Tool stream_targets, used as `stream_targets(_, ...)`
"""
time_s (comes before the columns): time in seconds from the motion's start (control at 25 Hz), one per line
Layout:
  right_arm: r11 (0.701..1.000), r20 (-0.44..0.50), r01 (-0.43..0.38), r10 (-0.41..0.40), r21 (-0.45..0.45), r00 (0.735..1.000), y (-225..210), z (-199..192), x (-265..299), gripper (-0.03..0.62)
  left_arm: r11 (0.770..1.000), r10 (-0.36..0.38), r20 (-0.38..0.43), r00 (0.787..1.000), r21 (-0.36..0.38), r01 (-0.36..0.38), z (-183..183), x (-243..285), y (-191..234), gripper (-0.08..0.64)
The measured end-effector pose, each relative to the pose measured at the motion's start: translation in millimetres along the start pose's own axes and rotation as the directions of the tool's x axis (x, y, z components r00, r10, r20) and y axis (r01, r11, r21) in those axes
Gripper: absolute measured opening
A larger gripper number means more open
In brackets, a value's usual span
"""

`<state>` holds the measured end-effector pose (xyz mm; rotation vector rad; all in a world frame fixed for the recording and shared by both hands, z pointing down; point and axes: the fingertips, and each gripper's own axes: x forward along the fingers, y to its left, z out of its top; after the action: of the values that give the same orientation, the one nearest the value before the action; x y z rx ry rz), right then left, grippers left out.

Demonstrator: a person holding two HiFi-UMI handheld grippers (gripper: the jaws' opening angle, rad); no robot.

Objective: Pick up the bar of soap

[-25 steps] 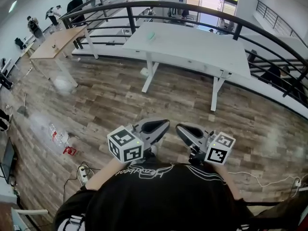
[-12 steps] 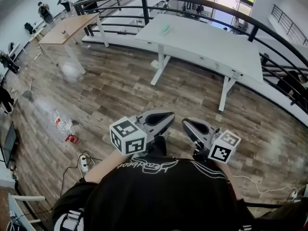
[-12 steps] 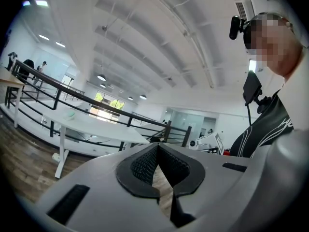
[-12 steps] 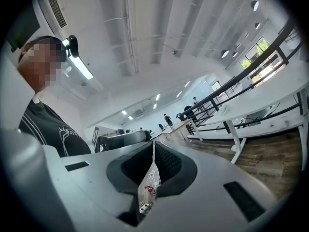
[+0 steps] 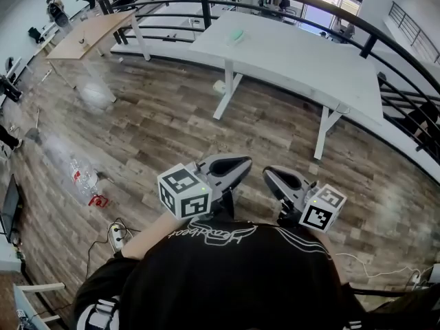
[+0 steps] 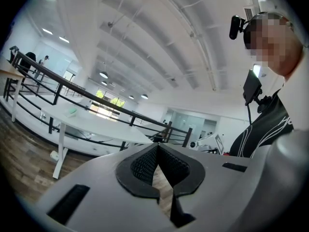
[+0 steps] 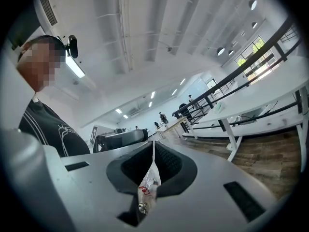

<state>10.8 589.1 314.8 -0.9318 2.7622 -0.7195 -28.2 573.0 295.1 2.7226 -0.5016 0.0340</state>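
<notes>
The pale green bar of soap lies on the long white table at the far side of the room, near the table's left end. In the left gripper view the soap shows small on the same table. Both grippers are held close to the person's chest, well short of the table. My left gripper is shut with nothing in it, its jaws meeting at the tip. My right gripper is also shut and empty, jaws touching.
A black railing curves behind the white table. A wooden table stands at the back left, with people beyond it. A plastic bottle and a power strip lie on the wood floor at the left.
The white table and soap have come closer and shifted right in the head view as the person moved forward. Both grippers stay shut by the chest.
</notes>
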Motion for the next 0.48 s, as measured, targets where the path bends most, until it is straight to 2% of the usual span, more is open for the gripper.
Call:
stream_targets(0.24,1.0,-0.008,0.015,-0.015,0.018,1.0,-53.0,28.3,64.1,0.02,1.0,-0.015,-0.025,1.0,-0.023,0.014,24.7,16.6,77.6,0.008)
stream_targets(0.48,1.0,-0.021,0.017,-0.016,0.022,1.0,-100.0,70.5,136.6,0.019,0.999,-0.029,-0.031,0.999,-0.032,0.028,67.0,29.1,158.2,0.008)
